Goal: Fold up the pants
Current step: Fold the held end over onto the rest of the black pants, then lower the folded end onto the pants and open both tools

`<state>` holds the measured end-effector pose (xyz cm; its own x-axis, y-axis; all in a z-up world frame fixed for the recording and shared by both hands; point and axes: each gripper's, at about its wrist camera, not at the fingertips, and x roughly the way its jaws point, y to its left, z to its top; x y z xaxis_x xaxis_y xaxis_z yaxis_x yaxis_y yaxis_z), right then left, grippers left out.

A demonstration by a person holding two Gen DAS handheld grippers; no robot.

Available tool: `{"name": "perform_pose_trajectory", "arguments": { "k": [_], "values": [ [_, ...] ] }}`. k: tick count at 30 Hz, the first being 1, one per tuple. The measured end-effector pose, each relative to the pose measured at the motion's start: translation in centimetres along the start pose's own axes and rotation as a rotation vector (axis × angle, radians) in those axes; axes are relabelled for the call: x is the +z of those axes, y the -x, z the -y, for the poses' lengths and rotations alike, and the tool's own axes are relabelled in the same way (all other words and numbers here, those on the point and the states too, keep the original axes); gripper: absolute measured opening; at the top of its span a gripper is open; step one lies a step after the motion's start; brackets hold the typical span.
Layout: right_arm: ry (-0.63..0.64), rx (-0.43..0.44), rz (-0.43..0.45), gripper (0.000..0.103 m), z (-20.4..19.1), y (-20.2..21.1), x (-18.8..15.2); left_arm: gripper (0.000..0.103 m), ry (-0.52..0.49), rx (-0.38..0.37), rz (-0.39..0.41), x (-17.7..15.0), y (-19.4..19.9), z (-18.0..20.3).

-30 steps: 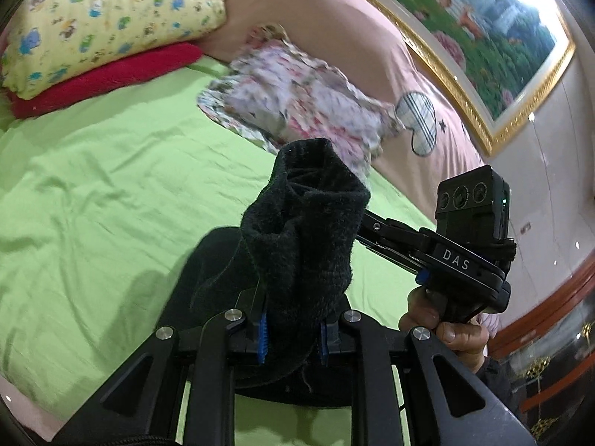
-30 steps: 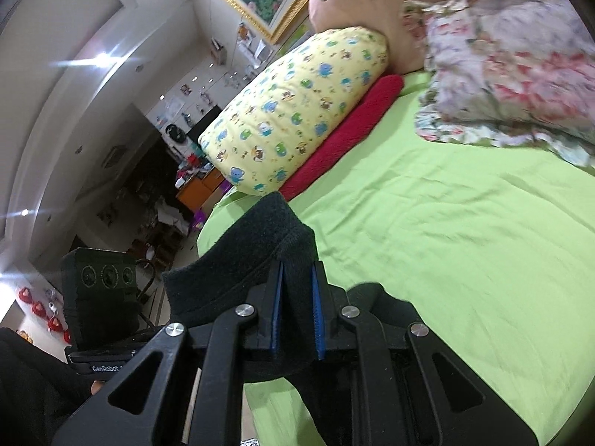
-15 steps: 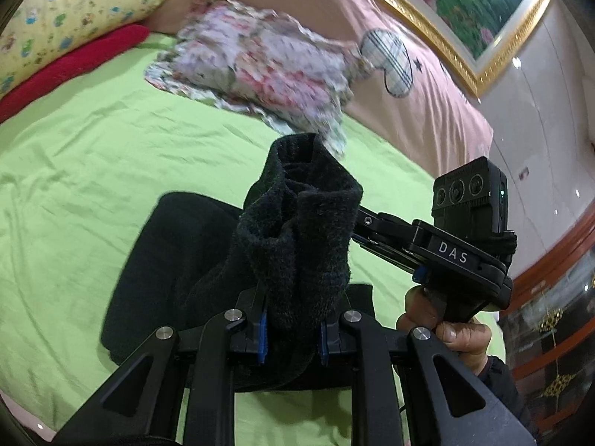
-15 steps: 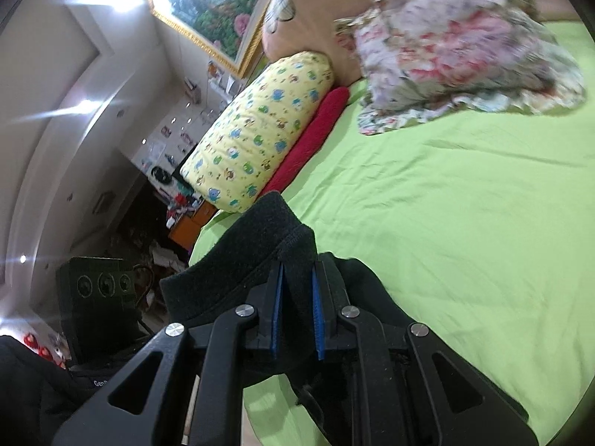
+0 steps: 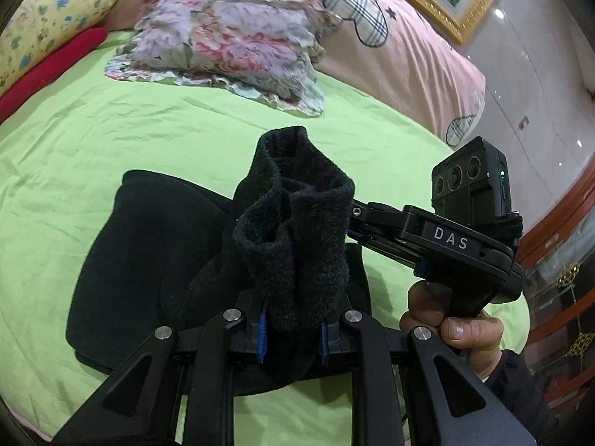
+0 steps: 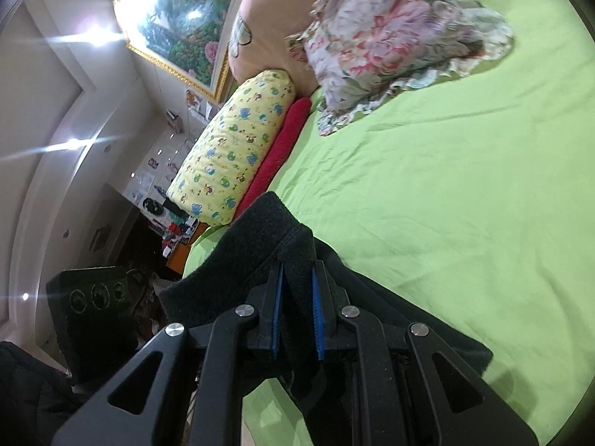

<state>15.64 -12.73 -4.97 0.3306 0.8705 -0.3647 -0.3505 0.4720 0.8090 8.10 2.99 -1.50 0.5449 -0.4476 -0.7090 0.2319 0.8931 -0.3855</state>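
Pants (image 5: pixel 156 260) now spread wider on sheet (image 5: pixel 111 130); both jaws still pinching fabric.

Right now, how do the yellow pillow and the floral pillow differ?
The yellow pillow has a small cartoon-animal print; the floral pillow has big pink flowers. The yellow pillow has plain edges, the floral pillow a ruffled border. The yellow pillow lies on a red cushion; the floral pillow lies on the green sheet, leaning on the pink headboard. Both are at the head of the bed.
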Motion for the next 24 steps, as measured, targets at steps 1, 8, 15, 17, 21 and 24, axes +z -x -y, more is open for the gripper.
{"name": "perform_pose_trajectory", "arguments": {
  "k": [1, 8, 15, 17, 21, 24],
  "values": [
    [-0.006, -0.003, 0.004, 0.015, 0.3, 0.2, -0.2, 0.020, -0.011, 0.003, -0.003, -0.1, -0.2, 0.3],
    [0.002, -0.073, 0.008, 0.016, 0.8, 1.3, -1.3, 0.022, -0.087, 0.035, -0.024, -1.5, -1.6, 2.2],
    [-0.004, -0.207, 0.026, 0.023, 1.0, 2.6, -1.9, 0.047, -0.128, 0.015, -0.029, -2.2, -2.1, 3.3],
    [-0.027, -0.221, 0.037, 0.023, 1.4, 3.6, -2.2, 0.059, -0.144, -0.010, -0.034, -2.4, -1.9, 3.7],
    [-0.067, -0.257, 0.095, 0.031, 1.6, 6.4, -2.8, 0.064, -0.176, -0.017, -0.059, -3.0, -1.9, 4.6],
    [-0.077, -0.300, 0.143, 0.054, 1.2, 8.4, -3.5, 0.067, -0.199, -0.022, -0.075, -3.6, -1.7, 5.0]
  ]
}}
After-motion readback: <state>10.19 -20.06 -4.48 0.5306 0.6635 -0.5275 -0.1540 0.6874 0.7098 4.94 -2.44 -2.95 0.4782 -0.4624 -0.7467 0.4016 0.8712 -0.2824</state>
